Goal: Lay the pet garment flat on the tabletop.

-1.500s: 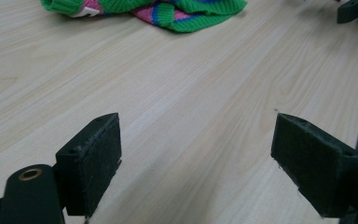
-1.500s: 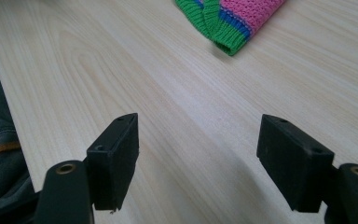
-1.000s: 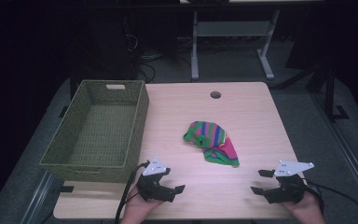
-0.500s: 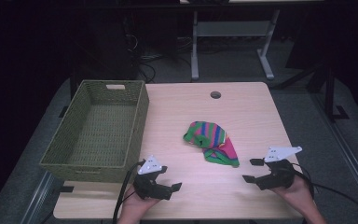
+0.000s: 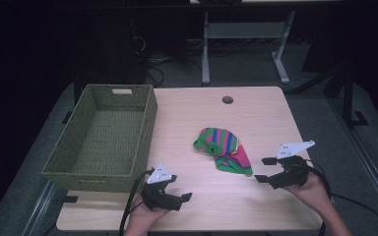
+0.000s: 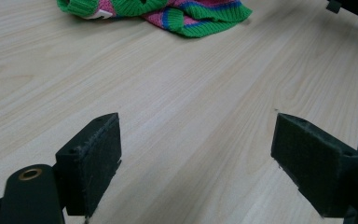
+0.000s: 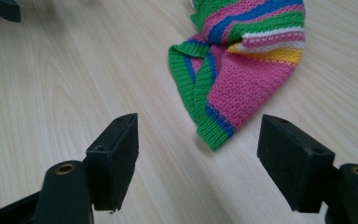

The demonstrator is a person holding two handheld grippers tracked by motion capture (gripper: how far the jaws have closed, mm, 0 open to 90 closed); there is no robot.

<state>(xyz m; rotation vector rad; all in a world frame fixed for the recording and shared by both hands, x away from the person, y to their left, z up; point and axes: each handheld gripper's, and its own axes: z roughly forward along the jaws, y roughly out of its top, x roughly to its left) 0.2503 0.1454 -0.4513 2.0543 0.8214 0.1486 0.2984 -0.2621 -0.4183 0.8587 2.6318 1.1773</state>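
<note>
A crumpled knitted cloth (image 5: 222,150) striped green, pink, blue and yellow lies near the middle of the wooden table (image 5: 256,118). My right gripper (image 5: 265,169) is open just right of the cloth's near corner, jaws pointing at it; the cloth's green-edged corner (image 7: 242,84) lies just ahead of the jaws. My left gripper (image 5: 185,200) is open near the table's front edge, jaws pointing right, nothing between them. The cloth (image 6: 168,11) lies well beyond it.
A green woven basket (image 5: 103,140) with nothing in it stands on the table's left side. A round cable hole (image 5: 227,100) sits at the far middle. A metal stand (image 5: 241,34) is on the floor behind the table.
My right gripper has moved forward and left, closer to the cloth's near corner. The left gripper has barely shifted.
</note>
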